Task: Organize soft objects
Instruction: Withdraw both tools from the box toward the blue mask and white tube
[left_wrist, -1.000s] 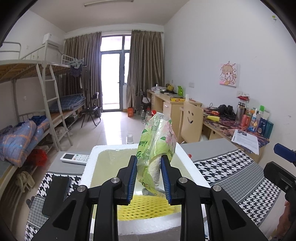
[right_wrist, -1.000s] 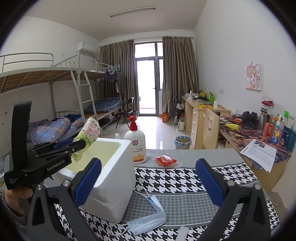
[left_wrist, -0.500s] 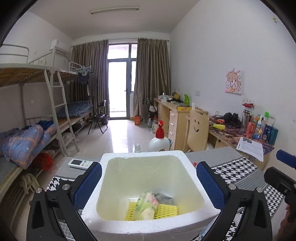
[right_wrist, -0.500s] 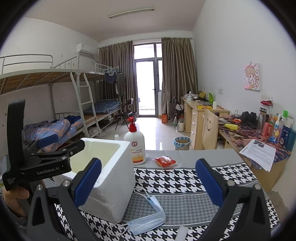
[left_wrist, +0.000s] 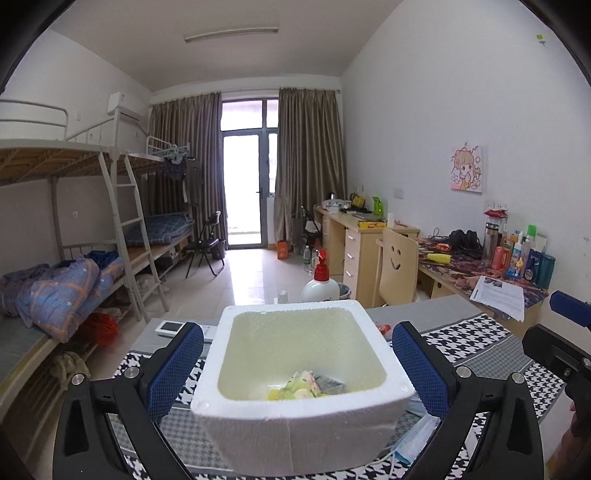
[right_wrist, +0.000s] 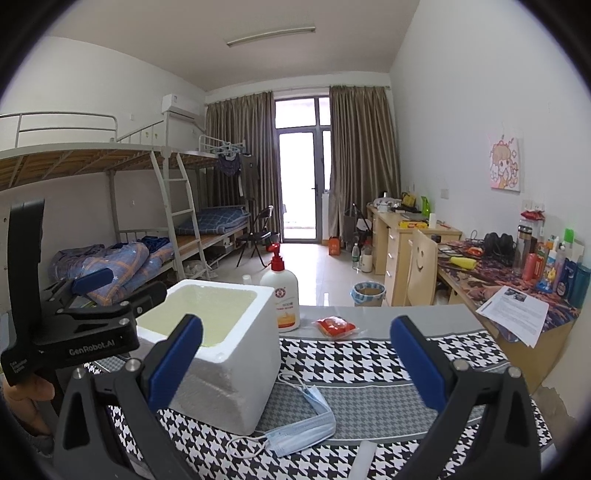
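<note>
1. White foam box (left_wrist: 303, 432) stands on the houndstooth-covered bench (right_wrist: 369, 362) as the collecting bin, open top up so soft things can be dropped in from above.
2. Lying on its floor are a green-and-pink tissue pack (left_wrist: 301, 384), a yellow foam net (left_wrist: 274, 396) under it and something grey (left_wrist: 330, 386) beside it; the near wall hides most of them.
3. Left gripper (left_wrist: 299, 365) sits just in front of the box, its blue-padded fingers (left_wrist: 173, 369) spread wide on either side of the rim with nothing between the pads. That reads as a release into the box, not a grasp.
4. Right gripper (right_wrist: 295, 362) hovers above the bench to the right of the box, fingers likewise wide apart and empty, aimed over the cloth where loose items lie.
5. A blue face mask (right_wrist: 306, 428) lies on the bench touching the box's near corner, and a small red packet (right_wrist: 336, 326) sits farther back, beside the pump bottle (right_wrist: 282, 295). My judgement: the mask is the likeliest soft item left to collect, and its thin, floppy layers call for a low pinch.
</note>
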